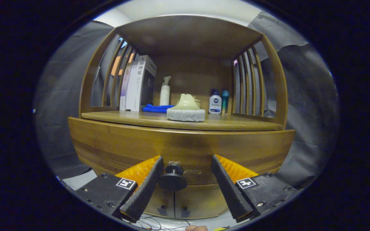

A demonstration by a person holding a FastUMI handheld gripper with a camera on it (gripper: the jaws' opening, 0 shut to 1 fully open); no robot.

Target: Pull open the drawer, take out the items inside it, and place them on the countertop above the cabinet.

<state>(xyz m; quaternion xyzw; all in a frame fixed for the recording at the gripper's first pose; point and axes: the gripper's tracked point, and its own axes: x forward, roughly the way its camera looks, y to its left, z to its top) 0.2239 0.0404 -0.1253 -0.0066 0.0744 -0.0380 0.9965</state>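
A wooden cabinet faces me with its drawer front (178, 146) closed. A round dark knob (172, 178) sticks out of the drawer front, low in the middle. My gripper (186, 159) is open, and the knob sits between its fingers, close against the left finger (146, 189) and well apart from the right finger (228, 189). Nothing is held. Above the drawer lies the countertop (236, 123), under a slatted shelf frame. The drawer's contents are hidden.
On the countertop stand several books (138, 83), a white pump bottle (164, 91), a blue cloth (156, 108), a grey sponge with a pale handle (186, 110) and two small bottles (218, 102). Cabinet doors (172, 202) sit below the drawer.
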